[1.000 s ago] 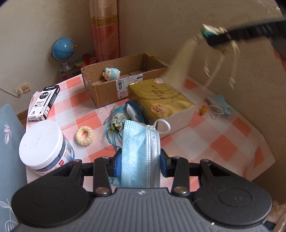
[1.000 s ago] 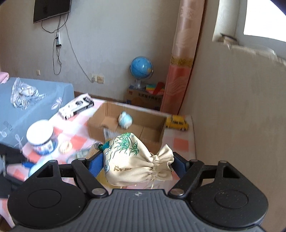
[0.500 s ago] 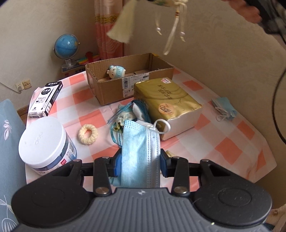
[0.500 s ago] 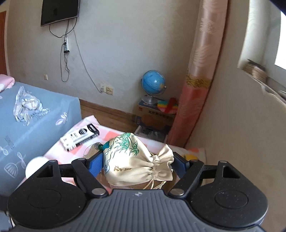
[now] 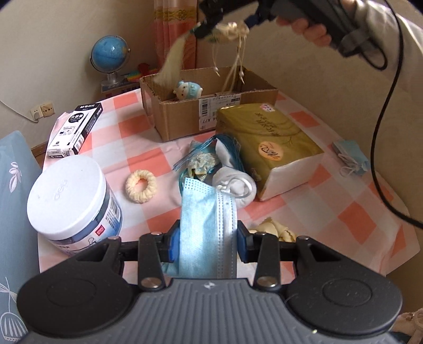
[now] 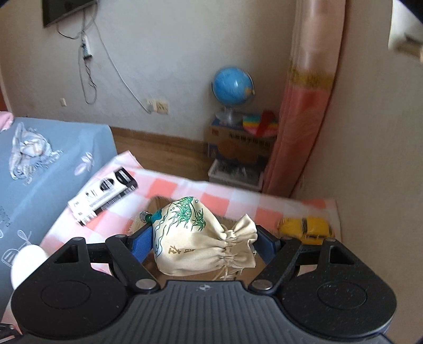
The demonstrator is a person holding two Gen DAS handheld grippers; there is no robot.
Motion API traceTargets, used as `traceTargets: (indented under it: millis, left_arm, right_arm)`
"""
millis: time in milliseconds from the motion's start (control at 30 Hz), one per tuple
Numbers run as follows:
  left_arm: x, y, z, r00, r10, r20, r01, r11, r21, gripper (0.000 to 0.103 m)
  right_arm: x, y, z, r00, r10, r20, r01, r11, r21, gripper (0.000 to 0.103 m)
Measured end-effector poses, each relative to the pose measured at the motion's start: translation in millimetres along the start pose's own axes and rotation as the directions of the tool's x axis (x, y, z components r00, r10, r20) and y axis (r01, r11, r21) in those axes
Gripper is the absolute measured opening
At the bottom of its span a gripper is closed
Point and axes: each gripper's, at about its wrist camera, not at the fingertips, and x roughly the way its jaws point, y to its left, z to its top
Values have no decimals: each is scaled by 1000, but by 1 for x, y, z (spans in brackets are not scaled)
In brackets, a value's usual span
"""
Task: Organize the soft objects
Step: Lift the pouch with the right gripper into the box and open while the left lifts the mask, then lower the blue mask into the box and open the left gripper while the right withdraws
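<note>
My left gripper [image 5: 207, 238] is shut on a blue face mask [image 5: 206, 225] and holds it low over the near part of the checked table [image 5: 330, 206]. My right gripper [image 6: 205, 243] is shut on a cream drawstring pouch [image 6: 201, 235] with green bamboo print. In the left wrist view the right gripper [image 5: 227, 23] hangs above the open cardboard box [image 5: 211, 105], its tassel and strings dangling into it. A small blue plush toy [image 5: 187, 90] lies in the box. A cream knitted ring [image 5: 141, 182], a white sock [image 5: 235, 182] and a second mask [image 5: 351, 156] lie on the table.
A gold tissue pack [image 5: 267, 143] sits right of centre. A white-lidded jar [image 5: 71, 198] stands at the left, a black-and-white carton [image 5: 75, 129] behind it. A yellow toy car [image 6: 306, 229] sits by the wall. A globe [image 5: 109, 58] stands beyond the table.
My right gripper has carried the pouch leftward from over the tissue pack to above the cardboard box. My left gripper has kept the mask and barely moved.
</note>
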Motion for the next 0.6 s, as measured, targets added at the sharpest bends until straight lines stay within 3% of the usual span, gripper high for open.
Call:
traceTargets:
  millis: [167,400,600]
  left_arm:
    - [3,0,3,1000,4,-8,-4,1000,7,39]
    - [1,-4,10,1000,3,-6,-3,1000,20,39]
    - [-3,-8,20,1000,-2,-15,3,1000,31,39]
  right_arm:
    - [19,-10,-15,999,-13,-39,14,999,33,103]
    - [0,-18,-30,1000,-18,-10,18,998,57,103]
    - [-32,-13,-62,1000,-25,3,25,996,91,103]
